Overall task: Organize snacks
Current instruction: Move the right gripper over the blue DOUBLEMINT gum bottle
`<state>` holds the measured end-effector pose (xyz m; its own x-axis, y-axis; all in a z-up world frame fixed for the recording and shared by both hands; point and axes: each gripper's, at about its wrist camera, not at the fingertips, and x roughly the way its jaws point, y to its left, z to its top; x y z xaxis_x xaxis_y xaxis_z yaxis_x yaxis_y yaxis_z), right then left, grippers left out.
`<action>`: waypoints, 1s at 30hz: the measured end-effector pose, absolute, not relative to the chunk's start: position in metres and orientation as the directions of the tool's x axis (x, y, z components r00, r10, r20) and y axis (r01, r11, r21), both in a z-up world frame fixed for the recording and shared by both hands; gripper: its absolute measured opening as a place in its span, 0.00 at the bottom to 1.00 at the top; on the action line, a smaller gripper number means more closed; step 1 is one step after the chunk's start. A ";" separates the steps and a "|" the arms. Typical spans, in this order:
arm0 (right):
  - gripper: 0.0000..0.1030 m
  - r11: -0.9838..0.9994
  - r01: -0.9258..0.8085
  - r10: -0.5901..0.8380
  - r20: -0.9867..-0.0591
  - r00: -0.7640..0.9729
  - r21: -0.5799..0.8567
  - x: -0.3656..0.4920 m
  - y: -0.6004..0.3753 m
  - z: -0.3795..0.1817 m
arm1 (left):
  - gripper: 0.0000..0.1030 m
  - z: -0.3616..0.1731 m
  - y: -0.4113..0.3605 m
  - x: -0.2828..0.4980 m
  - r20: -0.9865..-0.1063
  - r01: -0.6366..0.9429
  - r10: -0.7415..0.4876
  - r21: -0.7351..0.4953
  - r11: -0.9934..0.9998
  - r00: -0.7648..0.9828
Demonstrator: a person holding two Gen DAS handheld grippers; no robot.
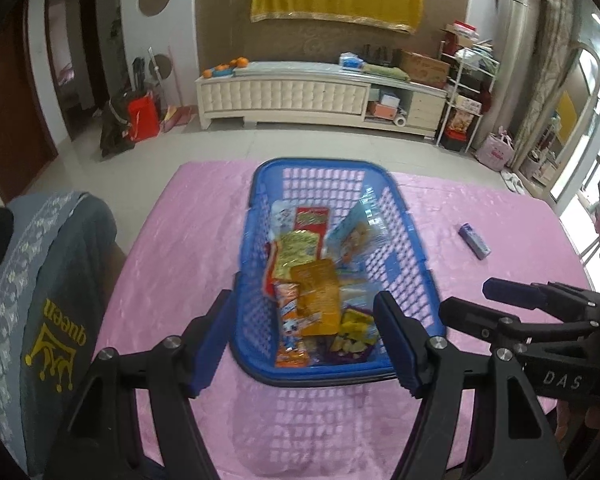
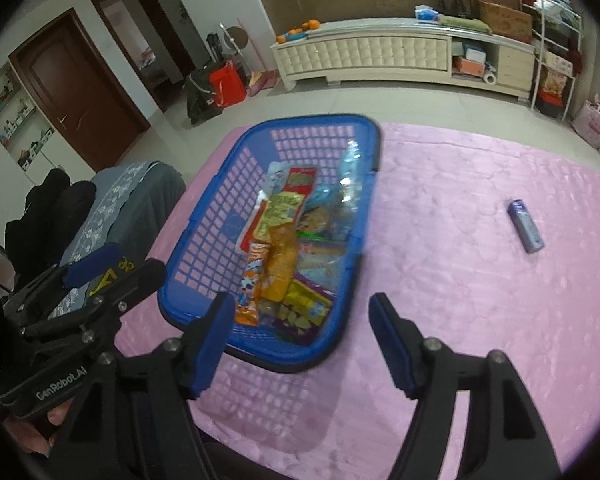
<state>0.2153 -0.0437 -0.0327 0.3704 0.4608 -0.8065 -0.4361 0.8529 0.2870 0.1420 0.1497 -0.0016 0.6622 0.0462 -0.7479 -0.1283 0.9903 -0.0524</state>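
Nearest the lens, the black left gripper with blue pads (image 1: 300, 340) is held with its fingers apart and nothing between the pads; the near end of the basket is merely framed by them, seemingly to keep it in sight. Beside it, the black right gripper with blue pads (image 2: 300, 336) is likewise spread and empty, its left finger crossing the basket's near rim in the view and its right finger over bare cloth. No earlier picture is given, so no motion is told.

A desk covered with a glossy pink cloth (image 1: 172, 240) carries everything. Slightly left of its middle is set the blue perforated plastic basket (image 1: 256, 216), into which the snacks are gathered: an orange foil packet (image 1: 318, 296), a yellow-green printed packet (image 1: 300, 248), a red packet (image 1: 312, 218) and others, laid overlapping along its floor.

One small lilac rectangular pack (image 2: 526, 226) is left lying flat on the cloth, well apart from the basket, on the right. It is judged to be the remaining item, and the right gripper is better placed for it.
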 end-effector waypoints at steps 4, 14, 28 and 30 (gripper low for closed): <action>0.71 0.866 -0.413 0.450 -0.797 0.402 0.280 0.223 -0.067 -0.023 | 0.68 0.007 0.131 0.153 -0.743 -0.096 0.046 -0.025 0.995 0.667; 0.71 0.909 -0.361 0.371 -0.794 0.481 0.206 0.259 -0.116 -0.016 | 0.72 0.012 0.109 0.197 -0.743 -0.112 0.080 0.007 0.994 0.665; 0.72 0.960 -0.275 0.192 -0.830 0.523 0.049 0.337 -0.161 -0.076 | 0.72 -0.038 0.123 0.276 -0.817 -0.228 0.088 -0.054 0.972 0.570; 0.72 0.962 -0.268 0.185 -0.835 0.519 0.047 0.345 -0.165 -0.084 | 0.72 -0.047 0.123 0.287 -0.830 -0.244 0.095 -0.050 0.968 0.549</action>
